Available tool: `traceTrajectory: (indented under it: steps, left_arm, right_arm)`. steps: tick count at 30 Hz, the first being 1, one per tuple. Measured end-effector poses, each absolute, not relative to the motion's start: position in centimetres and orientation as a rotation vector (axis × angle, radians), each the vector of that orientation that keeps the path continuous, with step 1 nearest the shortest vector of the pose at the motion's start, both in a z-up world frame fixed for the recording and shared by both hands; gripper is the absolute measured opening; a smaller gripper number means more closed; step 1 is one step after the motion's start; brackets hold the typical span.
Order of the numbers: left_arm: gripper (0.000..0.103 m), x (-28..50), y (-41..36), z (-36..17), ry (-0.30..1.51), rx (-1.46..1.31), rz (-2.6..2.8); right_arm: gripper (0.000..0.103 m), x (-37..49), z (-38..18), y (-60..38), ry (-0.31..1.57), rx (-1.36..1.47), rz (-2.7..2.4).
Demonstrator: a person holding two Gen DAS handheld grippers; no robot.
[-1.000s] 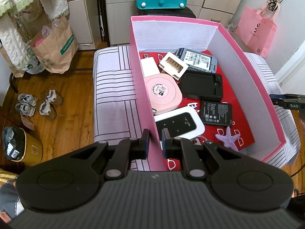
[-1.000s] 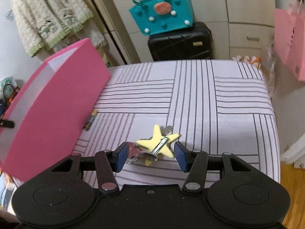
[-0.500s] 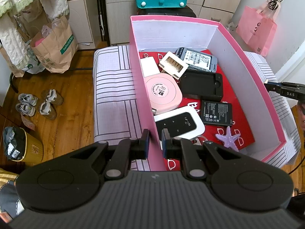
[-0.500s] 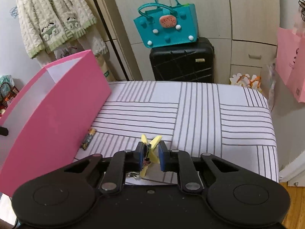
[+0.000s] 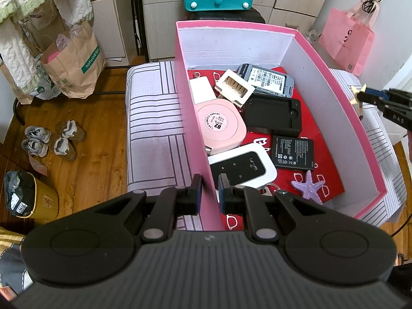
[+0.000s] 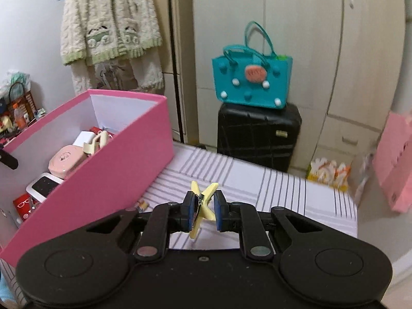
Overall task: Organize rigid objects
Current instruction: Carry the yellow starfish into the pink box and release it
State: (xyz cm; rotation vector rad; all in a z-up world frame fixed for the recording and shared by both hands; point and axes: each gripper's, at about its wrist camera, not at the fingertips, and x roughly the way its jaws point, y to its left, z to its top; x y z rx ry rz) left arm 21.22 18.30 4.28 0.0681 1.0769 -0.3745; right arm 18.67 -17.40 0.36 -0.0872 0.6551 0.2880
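Left tongs [image 5: 208, 189] I keep pinched on the near wall of the tall pink cardboard box [image 5: 342, 100], steadying it on the striped bed [image 5: 152, 118] | right tongs [image 6: 203, 209] clamp the yellow star-shaped hair clip [image 6: 202, 203], lifted beside the box | I'd carry it over the rim, release low near the purple starfish [image 5: 307, 185] | small item by the box base too blurry to name.

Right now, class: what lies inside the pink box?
Inside the pink box: a round pink case, white WiFi router, black charger cradle, two batteries, a purple starfish. The red liner beneath is mostly covered.
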Motion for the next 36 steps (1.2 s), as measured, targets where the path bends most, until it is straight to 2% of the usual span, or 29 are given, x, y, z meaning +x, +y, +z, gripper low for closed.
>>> traceTrajectory:
  steps: [12,19,24,28,31,36]
  left_arm:
    - [0.012,21.2,18.4,4.2,1.077,0.07,-0.374]
    - [0.012,21.2,18.3,4.2,1.086,0.079,-0.373]
    - [0.012,21.3,18.0,4.3,1.089,0.086,-0.374]
    - [0.012,21.3,18.0,4.3,1.089,0.081,-0.374]
    - [0.012,21.3,18.0,4.3,1.088,0.076,-0.373]
    - [0.012,21.4,18.0,4.3,1.09,0.076,-0.369]
  right_arm:
    - [0.019,19.5,5.9,-11.1,0.609,-0.097,0.602]
    - [0.019,21.7,3.6,-4.2,0.661,-0.362,0.656]
    - [0.019,22.6,1.3,-1.0,0.618,-0.643,0.575]
    - [0.019,22.8,0.4,0.1,0.632,-0.752,0.577]
    - [0.019,22.7,0.5,0.4,0.654,-0.728,0.626]
    - [0.019,23.6,2.1,-2.2,0.797,-0.39,0.787]
